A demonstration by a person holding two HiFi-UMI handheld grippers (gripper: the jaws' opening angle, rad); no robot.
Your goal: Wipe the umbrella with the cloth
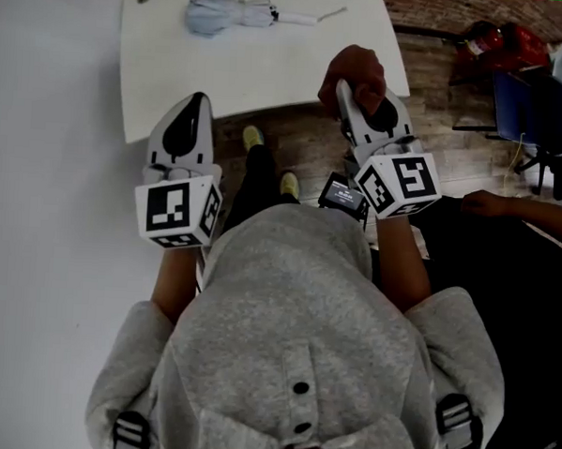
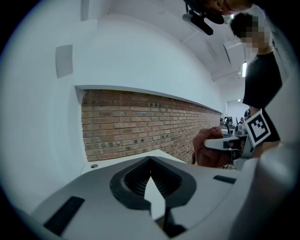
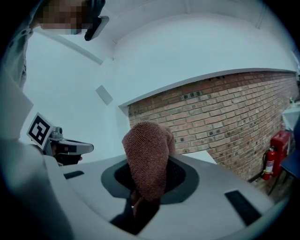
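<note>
- Head view: right tool (image 1: pixel 359 101) grips the cloth (image 1: pixel 353 68), bunched and ready to wipe.
- Left tool (image 2: pixel 150 164) pinched together, empty.
- Umbrella (image 1: pixel 231 14) lies folded on the desk (image 1: pixel 270 77), untouched.

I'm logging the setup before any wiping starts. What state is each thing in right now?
Umbrella: folded shut, lying on the table, neither gripper touching it.
Cloth: bunched up, clamped in the right gripper.
Right gripper: shut on the cloth.
Left gripper: shut, nothing between its jaws.
</note>
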